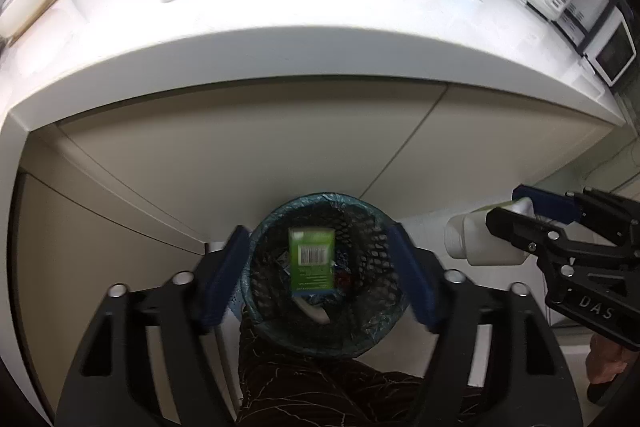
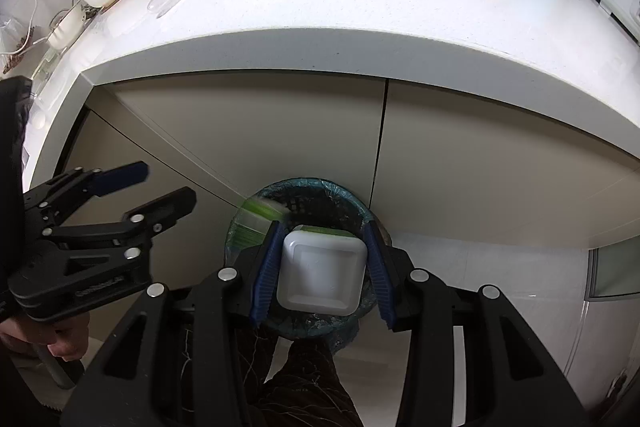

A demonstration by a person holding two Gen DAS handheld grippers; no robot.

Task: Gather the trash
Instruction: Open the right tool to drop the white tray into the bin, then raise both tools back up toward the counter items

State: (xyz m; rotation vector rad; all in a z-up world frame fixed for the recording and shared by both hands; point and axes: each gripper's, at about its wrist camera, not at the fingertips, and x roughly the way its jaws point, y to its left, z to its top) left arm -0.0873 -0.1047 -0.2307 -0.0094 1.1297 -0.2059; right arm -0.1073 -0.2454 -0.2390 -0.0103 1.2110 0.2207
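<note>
My left fingers (image 1: 320, 275) apart, green carton (image 1: 312, 261) dropping into bin (image 1: 384, 323). Right fingers (image 2: 324, 263) clamped across white bottle (image 2: 322, 273): light, stiff, probably slick.

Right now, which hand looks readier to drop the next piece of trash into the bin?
The right. Its claw grips a white bottle directly above the bin. The left claw stands open and empty; its green carton is already in the bin.

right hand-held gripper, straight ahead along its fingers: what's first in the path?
The right hand-held gripper is shut on a white bottle, and the mesh trash bin sits directly below it. Going straight on, the bottle would probably enter the bin's open mouth; depth to the rim is unclear.
</note>
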